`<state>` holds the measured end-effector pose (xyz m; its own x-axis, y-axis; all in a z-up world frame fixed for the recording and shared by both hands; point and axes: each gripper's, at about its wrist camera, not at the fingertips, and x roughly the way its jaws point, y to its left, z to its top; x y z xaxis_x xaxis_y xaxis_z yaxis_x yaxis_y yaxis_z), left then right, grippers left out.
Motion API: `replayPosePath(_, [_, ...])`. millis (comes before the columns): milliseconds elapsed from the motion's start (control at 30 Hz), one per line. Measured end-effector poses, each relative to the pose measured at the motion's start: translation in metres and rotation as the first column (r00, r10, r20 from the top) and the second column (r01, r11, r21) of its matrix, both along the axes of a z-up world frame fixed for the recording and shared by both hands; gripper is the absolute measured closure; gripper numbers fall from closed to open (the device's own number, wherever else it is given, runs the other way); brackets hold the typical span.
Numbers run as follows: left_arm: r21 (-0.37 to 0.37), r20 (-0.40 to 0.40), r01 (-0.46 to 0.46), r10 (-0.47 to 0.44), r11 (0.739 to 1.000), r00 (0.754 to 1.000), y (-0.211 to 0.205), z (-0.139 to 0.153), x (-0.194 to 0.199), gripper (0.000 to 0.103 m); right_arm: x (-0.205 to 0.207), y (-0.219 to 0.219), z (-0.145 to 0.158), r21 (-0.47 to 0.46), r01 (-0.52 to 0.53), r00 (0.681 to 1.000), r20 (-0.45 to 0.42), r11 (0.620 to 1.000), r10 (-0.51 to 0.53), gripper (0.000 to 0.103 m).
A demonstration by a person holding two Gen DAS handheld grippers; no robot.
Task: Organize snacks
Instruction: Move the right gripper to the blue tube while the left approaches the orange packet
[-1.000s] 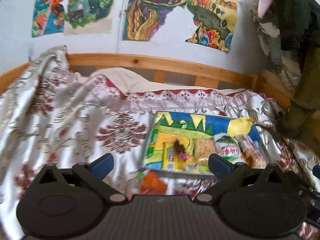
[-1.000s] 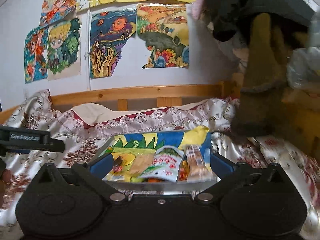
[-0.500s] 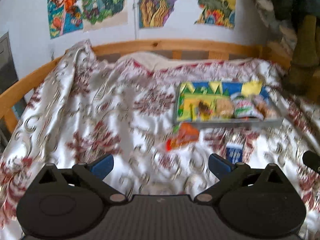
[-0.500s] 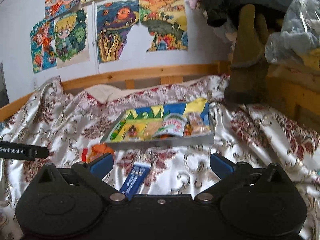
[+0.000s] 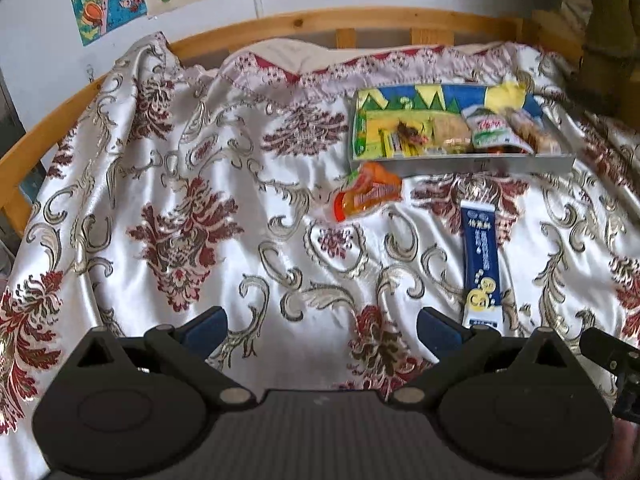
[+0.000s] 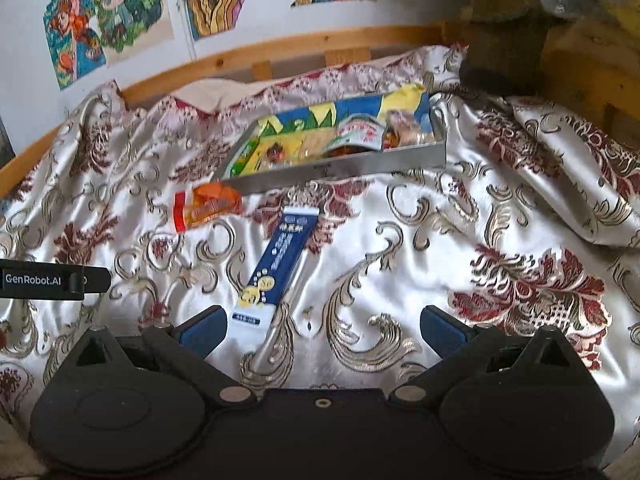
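A shallow grey tray (image 5: pixel 520 162) (image 6: pixel 360 166) with a colourful lining lies on the bed and holds several snack packets. An orange snack packet (image 5: pixel 366 196) (image 6: pixel 206 208) lies on the bedspread just in front of the tray's left end. A long blue and white packet (image 5: pixel 482 268) (image 6: pixel 276 266) lies nearer to me. My left gripper (image 5: pixel 322 328) is open and empty above the bedspread, the blue packet by its right finger. My right gripper (image 6: pixel 324 326) is open and empty, the blue packet's near end by its left finger.
The bed is covered by a silky white bedspread with red and gold patterns (image 5: pixel 200 220). A wooden bed rail (image 5: pixel 320 20) runs along the back under wall posters. Wooden furniture and dark clothing (image 6: pixel 520 20) stand at the right. The left gripper's body (image 6: pixel 52 278) shows at the right view's left edge.
Both grippers have pulled back and risen from the tray, now looking down on the bedspread. The orange and blue packets in front of the tray have come into view. Both stay open.
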<state>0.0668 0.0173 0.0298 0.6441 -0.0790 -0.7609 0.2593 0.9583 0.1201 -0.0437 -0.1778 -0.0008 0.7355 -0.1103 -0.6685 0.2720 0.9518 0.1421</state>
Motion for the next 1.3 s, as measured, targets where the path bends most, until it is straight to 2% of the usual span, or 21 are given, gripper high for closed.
replayPosePath(167, [0.004,-0.013,-0.004,0.004,1.0,1.0,0.003,-0.003,0.003,0.0,0.001,0.002,0.003,0.007,0.0,1.0,0.002,1.0,0.0,0.001])
replayPosePath(267, [-0.011,0.009,-0.022,0.022,1.0,1.0,0.004,0.001,0.005,0.0,0.0,0.0,0.011,-0.009,-0.017,0.998,0.064,1.0,0.017,0.001])
replayPosePath(333, [-0.033,0.026,-0.024,0.024,0.999,0.999,0.006,0.004,0.006,0.0,-0.002,-0.004,0.013,-0.029,0.011,0.995,0.097,1.0,-0.008,0.001])
replayPosePath(467, [-0.037,-0.01,-0.054,0.053,0.998,0.999,0.005,0.002,0.016,0.0,0.006,-0.014,0.006,0.009,0.012,0.998,0.054,1.0,-0.013,0.001])
replayPosePath(633, [-0.066,-0.049,-0.103,0.1,0.992,0.994,0.016,-0.001,0.019,0.0,0.007,-0.013,0.003,0.033,0.013,0.999,0.05,0.999,-0.015,0.001])
replayPosePath(767, [-0.076,-0.05,-0.107,0.103,0.991,0.993,0.017,0.0,0.021,0.0,0.007,-0.007,0.001,0.003,-0.002,0.999,0.039,1.0,0.001,0.001])
replayPosePath(1100, [-0.089,-0.056,-0.084,0.08,0.992,0.995,0.015,0.004,0.027,0.0,0.012,-0.002,0.0,0.007,-0.034,0.999,0.028,0.999,0.034,0.001])
replayPosePath(1300, [-0.044,0.004,-0.006,0.006,0.999,1.0,0.003,0.003,0.048,0.0,0.035,0.002,0.003,-0.009,-0.118,0.993,0.011,0.993,0.118,0.001])
